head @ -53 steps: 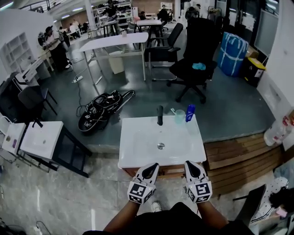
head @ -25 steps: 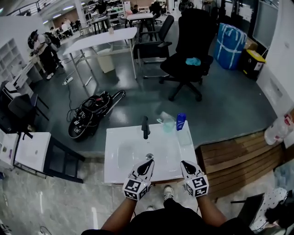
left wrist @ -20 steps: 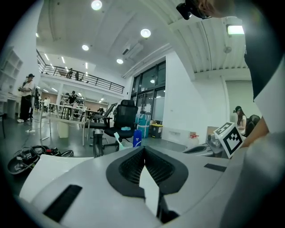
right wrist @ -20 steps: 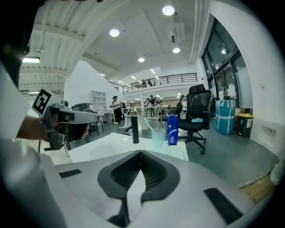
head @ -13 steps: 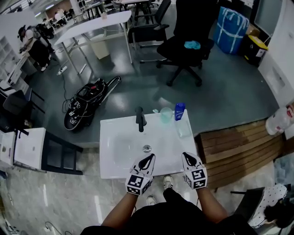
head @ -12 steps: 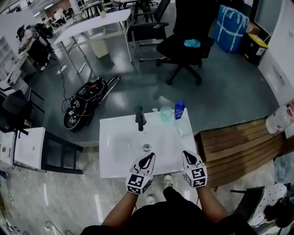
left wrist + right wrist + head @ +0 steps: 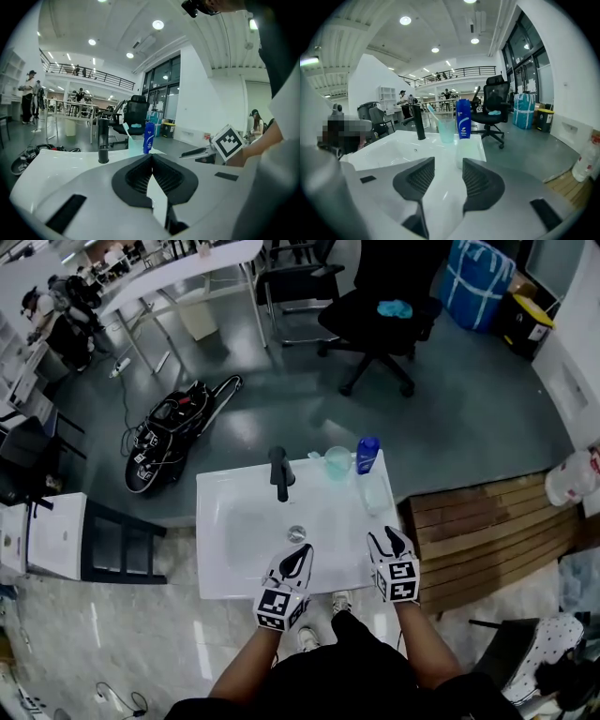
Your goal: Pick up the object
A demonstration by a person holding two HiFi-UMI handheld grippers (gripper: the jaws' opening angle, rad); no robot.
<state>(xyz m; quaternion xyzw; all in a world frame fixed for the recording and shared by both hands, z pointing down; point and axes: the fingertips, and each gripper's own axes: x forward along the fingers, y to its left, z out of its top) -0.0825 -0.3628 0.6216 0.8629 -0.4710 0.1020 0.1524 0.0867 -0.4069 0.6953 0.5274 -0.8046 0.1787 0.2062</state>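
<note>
Right tongs (image 7: pixel 388 533), opening and empty, face frosted cup (image 7: pixel 465 152) just ahead; left tongs (image 7: pixel 304 549) closed.

— What is the basin surface (image 7: pixel 225 531) made of?
— White glazed ceramic by the look, smooth and glossy; it throws reflections. The tap (image 7: pixel 279 474) on it is matt black, probably metal.
— And the small things at its back edge?
— The bottle (image 7: pixel 367 456) is glossy blue plastic. The tumbler (image 7: pixel 337 463) is translucent pale-green plastic, and the cup (image 7: pixel 372 491) near it is frosted and milky.
— Underfoot?
— A smooth grey floor (image 7: pixel 281 409) with a dull sheen, pale polished stone-like tiles (image 7: pixel 141 634) nearer, and bare wooden planks (image 7: pixel 478 531) at the right.
</note>
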